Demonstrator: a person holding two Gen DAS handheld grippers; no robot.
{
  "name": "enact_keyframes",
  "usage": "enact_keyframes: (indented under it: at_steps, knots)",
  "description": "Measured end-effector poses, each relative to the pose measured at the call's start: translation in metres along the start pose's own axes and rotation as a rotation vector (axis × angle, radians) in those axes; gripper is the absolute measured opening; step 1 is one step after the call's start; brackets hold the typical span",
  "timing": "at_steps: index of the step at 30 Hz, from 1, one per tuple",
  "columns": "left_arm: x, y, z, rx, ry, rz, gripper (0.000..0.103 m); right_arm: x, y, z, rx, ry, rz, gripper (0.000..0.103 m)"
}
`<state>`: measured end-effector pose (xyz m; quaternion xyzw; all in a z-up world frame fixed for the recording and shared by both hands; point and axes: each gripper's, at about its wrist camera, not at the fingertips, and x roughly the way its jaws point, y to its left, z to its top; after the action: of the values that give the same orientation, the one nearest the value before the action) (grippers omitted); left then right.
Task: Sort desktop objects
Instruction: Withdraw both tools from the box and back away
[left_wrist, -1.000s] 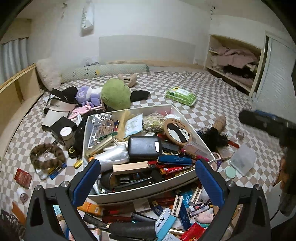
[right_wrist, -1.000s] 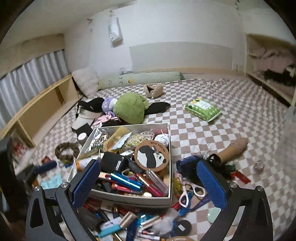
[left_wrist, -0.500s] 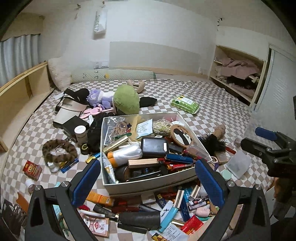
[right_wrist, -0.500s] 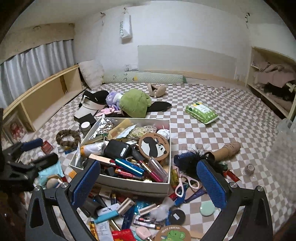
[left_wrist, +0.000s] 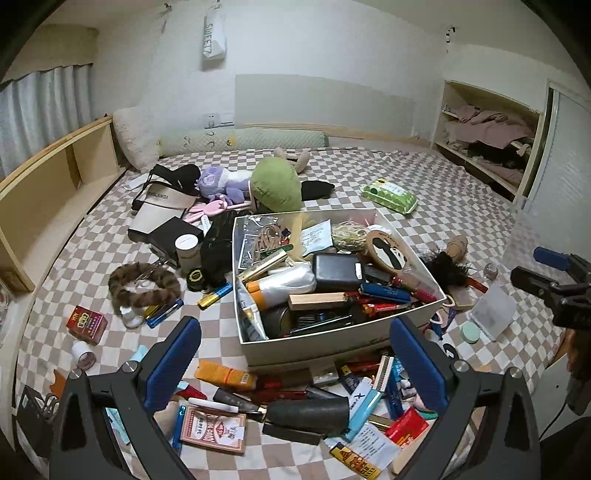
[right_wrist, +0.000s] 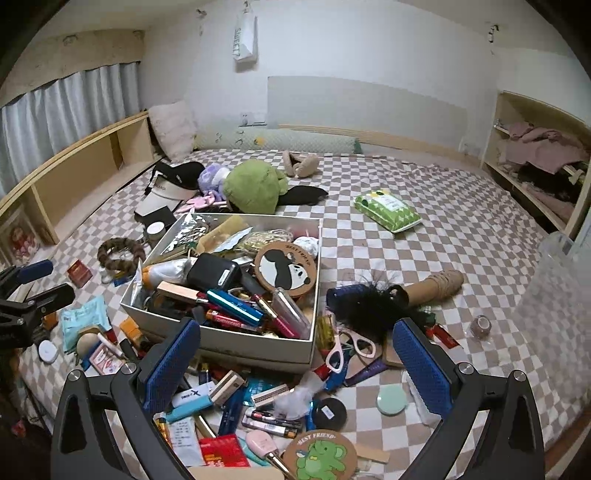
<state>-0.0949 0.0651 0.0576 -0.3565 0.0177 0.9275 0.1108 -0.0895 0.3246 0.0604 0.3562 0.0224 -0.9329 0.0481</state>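
Cluttered white rectangular cardboard box (left_wrist: 332, 345) sits on the checkered bedspread (left_wrist: 436, 192), its lower contents buried. Left gripper (left_wrist: 295, 363) and right gripper (right_wrist: 297, 363) hover spread wide, empty, their bases cropped.

Both claws now sit farther back and higher than a second ago: the left claw (left_wrist: 295, 362) and right claw (right_wrist: 295, 362) take in more loose clutter before the white box (left_wrist: 332, 347), both gaping.

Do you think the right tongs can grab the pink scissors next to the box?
Probably yes. The right tongs are open and empty, and the pink scissors lie on top of the clutter beside the white box, with nothing covering the handles.
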Motion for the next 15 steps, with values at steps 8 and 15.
enact_keyframes:
  at_steps: [8, 15]
  knots:
    - [-0.001, -0.001, -0.006, 0.032, 0.016, -0.002, 0.103, 0.000, -0.004, -0.009, -0.003, 0.008, 0.025, 0.103]
    - [0.006, -0.001, -0.017, 0.053, 0.083, -0.012, 0.103, 0.009, -0.018, -0.025, 0.020, 0.068, 0.057, 0.103]
